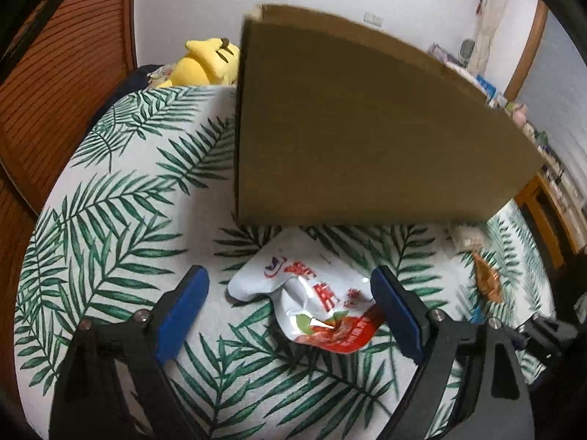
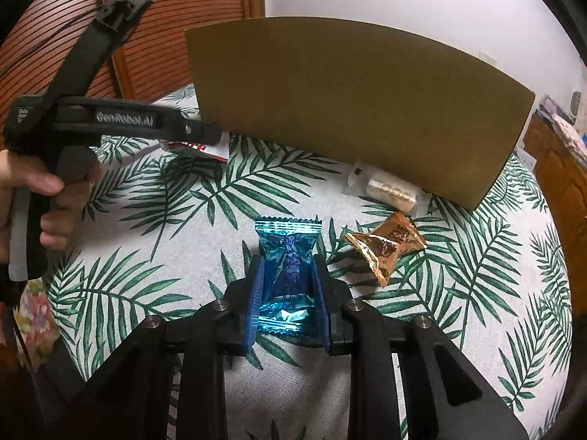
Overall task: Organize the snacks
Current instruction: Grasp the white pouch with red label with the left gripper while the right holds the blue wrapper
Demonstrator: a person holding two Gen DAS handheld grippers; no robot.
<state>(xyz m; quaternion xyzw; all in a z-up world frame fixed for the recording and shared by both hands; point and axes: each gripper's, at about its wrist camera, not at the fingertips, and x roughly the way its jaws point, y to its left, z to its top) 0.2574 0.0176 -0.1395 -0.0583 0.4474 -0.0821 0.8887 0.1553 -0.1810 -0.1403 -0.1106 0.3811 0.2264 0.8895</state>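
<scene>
Right gripper [image 2: 288, 297] was clamped on a blue foil snack packet [image 2: 288, 256], its blue pads [image 2: 256, 293] pressed in at both sides of the wrapper's lower half, the crimped top end free and pointing toward the cardboard box [image 2: 352, 110]; whether the packet had left the leaf-print tablecloth [image 2: 146, 220] or was merely resting on it, could not tell. Left gripper [image 1: 290, 304] stood with jaws wide, straddling a crumpled white-and-red pouch [image 1: 312, 300] that lay on the cloth just before the near wall of the box [image 1: 367, 128]; the right-hand pad [image 1: 396, 315] looked to be touching or nearly touching the pouch edge, the left-hand one apart from it. Two more snacks lay loose near the box wall in the right wrist view: a gold foil packet [image 2: 385, 247] and a small white wrapped piece [image 2: 392, 192] close against the cardboard. Judged step: pickup of two items in parallel, right already secured, left in approach. Next move for the right would likely call for a lift high enough to clear the box rim, then carry over the wall and release inside; box interior not visible from either camera. Left would need to close on the pouch body; crumpled film may slip or fold
</scene>
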